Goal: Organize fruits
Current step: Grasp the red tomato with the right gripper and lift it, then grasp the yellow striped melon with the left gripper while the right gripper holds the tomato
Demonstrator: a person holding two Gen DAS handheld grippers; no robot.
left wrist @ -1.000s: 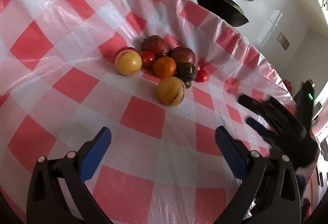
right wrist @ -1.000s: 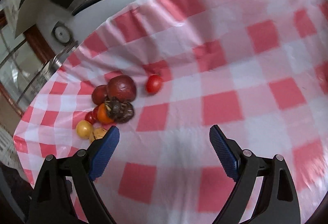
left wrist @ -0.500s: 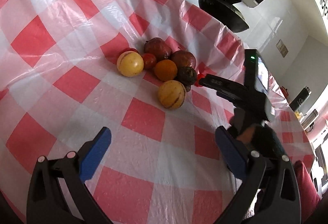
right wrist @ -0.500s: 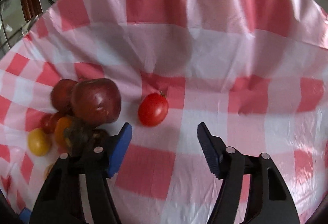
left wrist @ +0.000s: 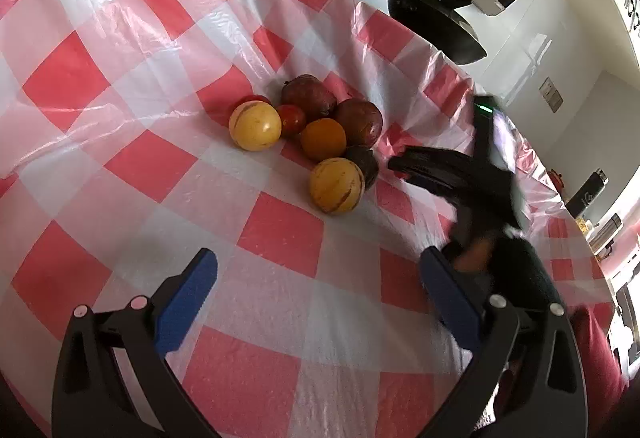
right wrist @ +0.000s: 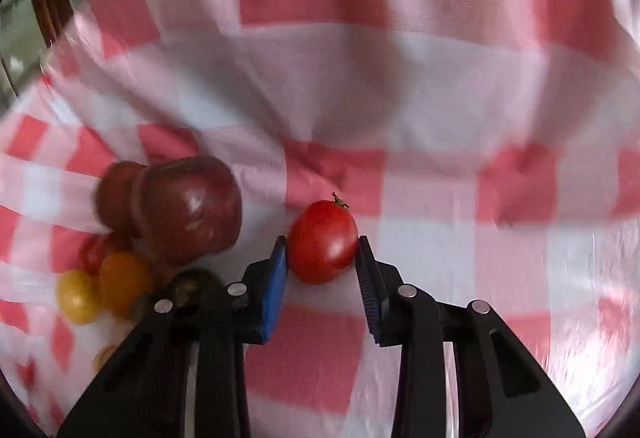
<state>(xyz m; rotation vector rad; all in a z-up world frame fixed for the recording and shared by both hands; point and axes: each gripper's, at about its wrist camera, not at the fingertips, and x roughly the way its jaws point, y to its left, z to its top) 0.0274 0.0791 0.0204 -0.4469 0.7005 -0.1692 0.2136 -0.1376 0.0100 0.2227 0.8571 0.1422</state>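
Note:
A small red tomato (right wrist: 320, 234) lies on the red-and-white checked cloth (right wrist: 440, 85), a little to the right of the fruit pile. My right gripper (right wrist: 322, 252) has its jaws closing on it, and both blue pads press its sides. The pile holds two dark red fruits (left wrist: 308, 97), an orange (left wrist: 323, 139), two yellow striped fruits (left wrist: 255, 125), a small tomato (left wrist: 291, 117) and a dark fruit (left wrist: 366, 163). In the left wrist view the right gripper (left wrist: 404, 163) reaches in beside the pile and hides the held tomato. My left gripper (left wrist: 318, 270) hangs open over bare cloth, well short of the pile.
A black pan (left wrist: 436, 25) sits on the counter behind the table's far edge. A dark-gloved hand (left wrist: 512, 266) holds the right gripper at the right. Small bottles (left wrist: 588, 193) stand at the far right edge. The cloth (left wrist: 120, 77) is wrinkled plastic.
The right gripper came in from the right toward the lone red tomato and went from wide open to shut on it. The left gripper stayed put.

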